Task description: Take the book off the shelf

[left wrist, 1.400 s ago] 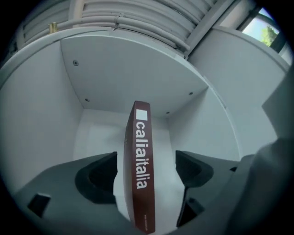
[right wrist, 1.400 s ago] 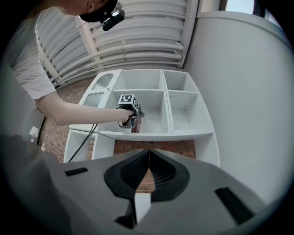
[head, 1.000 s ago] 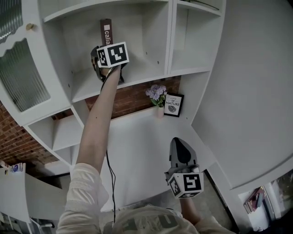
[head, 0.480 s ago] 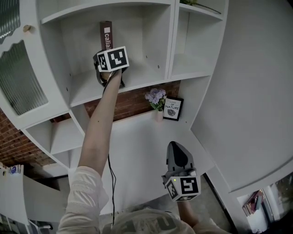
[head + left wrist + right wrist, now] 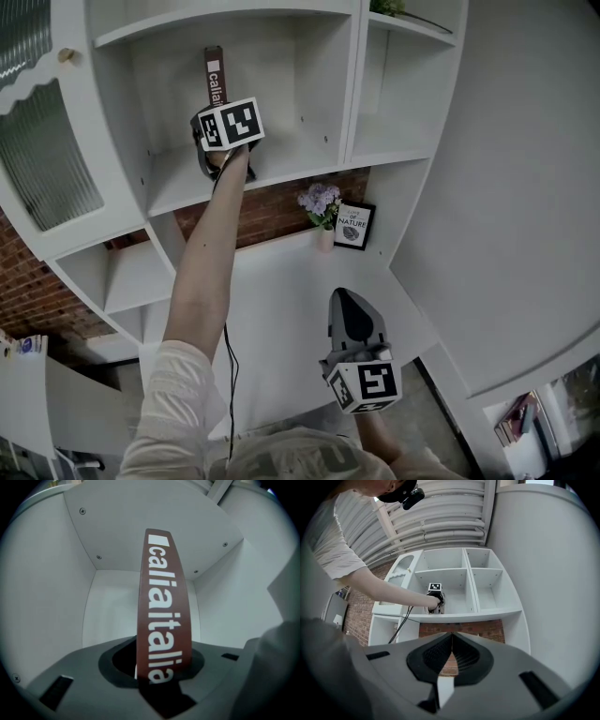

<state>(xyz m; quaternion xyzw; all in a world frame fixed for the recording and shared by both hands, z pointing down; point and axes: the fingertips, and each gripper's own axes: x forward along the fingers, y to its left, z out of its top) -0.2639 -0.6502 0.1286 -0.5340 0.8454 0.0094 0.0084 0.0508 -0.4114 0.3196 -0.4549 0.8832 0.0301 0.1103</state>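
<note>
A brown book (image 5: 215, 73) with white lettering stands upright, alone in a white shelf compartment (image 5: 281, 159). My left gripper (image 5: 223, 117) reaches level into that compartment on an outstretched arm. In the left gripper view the book's spine (image 5: 164, 606) rises straight from between the jaws of the left gripper (image 5: 161, 677). Those jaws have just been closing and now clamp the spine's lower end. My right gripper (image 5: 347, 298) hangs low over the desk, far from the shelf. Its jaws meet at the right gripper's tip (image 5: 451, 641) with nothing between them.
The white shelf unit has an open compartment (image 5: 389, 103) to the right and a ribbed glass door (image 5: 47, 159) to the left. On the desk (image 5: 281, 309) below stand a vase of purple flowers (image 5: 321, 199) and a framed picture (image 5: 354, 221) against a brick wall (image 5: 267, 204). A cable (image 5: 228, 375) hangs along the left arm.
The right gripper has drifted up and to the left in the head view. The left gripper has stayed at the book's lower end.
</note>
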